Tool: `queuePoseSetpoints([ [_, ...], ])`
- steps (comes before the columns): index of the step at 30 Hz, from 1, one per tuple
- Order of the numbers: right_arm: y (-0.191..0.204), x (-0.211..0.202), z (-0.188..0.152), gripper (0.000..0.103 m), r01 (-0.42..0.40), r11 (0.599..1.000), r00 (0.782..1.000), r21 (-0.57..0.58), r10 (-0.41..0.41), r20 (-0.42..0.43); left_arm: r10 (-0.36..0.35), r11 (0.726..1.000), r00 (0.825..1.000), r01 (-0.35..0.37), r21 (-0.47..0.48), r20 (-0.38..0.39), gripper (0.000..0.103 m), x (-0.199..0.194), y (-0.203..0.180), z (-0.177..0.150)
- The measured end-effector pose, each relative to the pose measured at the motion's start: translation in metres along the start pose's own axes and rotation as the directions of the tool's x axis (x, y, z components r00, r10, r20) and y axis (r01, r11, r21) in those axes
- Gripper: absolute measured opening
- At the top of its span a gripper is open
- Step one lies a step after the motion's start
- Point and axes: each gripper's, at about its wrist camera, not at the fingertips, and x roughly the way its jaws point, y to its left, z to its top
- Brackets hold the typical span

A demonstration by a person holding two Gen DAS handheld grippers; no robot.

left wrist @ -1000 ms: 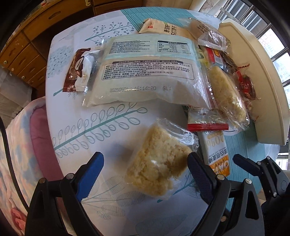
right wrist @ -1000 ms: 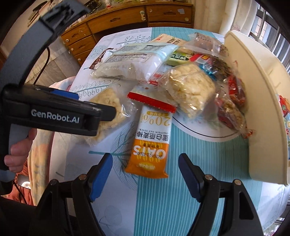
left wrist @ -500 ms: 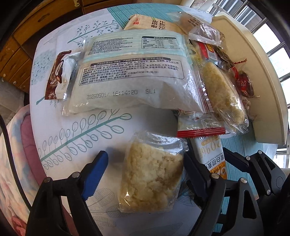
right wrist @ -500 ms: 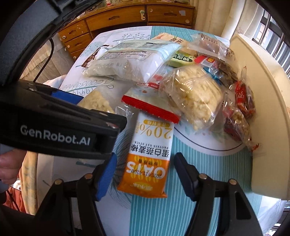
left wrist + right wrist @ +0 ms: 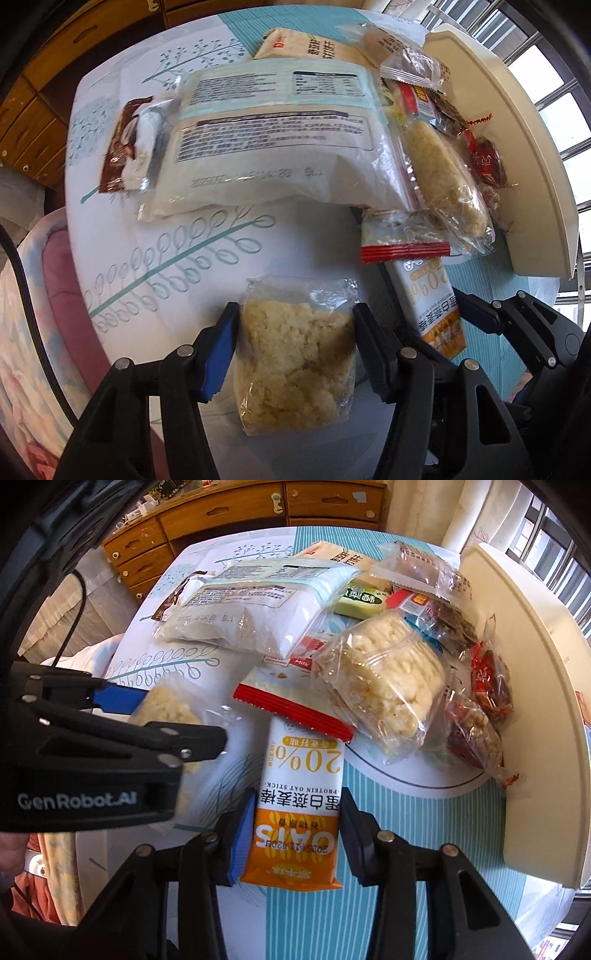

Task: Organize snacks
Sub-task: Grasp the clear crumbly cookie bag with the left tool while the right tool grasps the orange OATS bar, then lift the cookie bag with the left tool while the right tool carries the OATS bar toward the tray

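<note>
A clear packet of pale puffed-rice cake (image 5: 295, 354) lies on the white leaf-print tablecloth (image 5: 166, 251). My left gripper (image 5: 295, 314) points down over it, jaws closing, and both pads touch the packet's sides. An orange and white oat bar (image 5: 299, 768) lies on the teal striped part of the cloth. My right gripper (image 5: 298, 801) is also closing, its pads against the bar's two long edges. The bar's far end is tucked under a red-edged packet (image 5: 291, 705). The left gripper (image 5: 173, 716) shows at the left of the right wrist view.
A big white bag (image 5: 273, 140), a brown wrapper (image 5: 122, 147), a second rice cake (image 5: 384, 686) and red sweets (image 5: 491, 679) crowd the table's far half. A cream tray wall (image 5: 535, 701) stands on the right. Wooden drawers (image 5: 221, 520) are beyond; the table edge is left.
Both grippers have narrowed from wide open until the pads meet their snacks. The rice cake has turned square between the left fingers. Neither hand has shifted much.
</note>
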Motion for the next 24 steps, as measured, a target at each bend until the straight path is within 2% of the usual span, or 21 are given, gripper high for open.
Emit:
queuePoseSetpoints([
  [11,0.031,-0.026,-0.006,0.041,-0.013,0.999,1.000,-0.031,0.013,-0.014,-0.009,0.997,0.997,0.015,-0.077,0.074,0.060,-0.045,0.042,-0.042],
  [24,0.058,-0.087,-0.006,0.041,-0.032,0.994,0.995,-0.109,0.042,0.094,-0.042,0.979,0.983,0.076,-0.190,0.178,0.060,-0.114,0.051,-0.108],
])
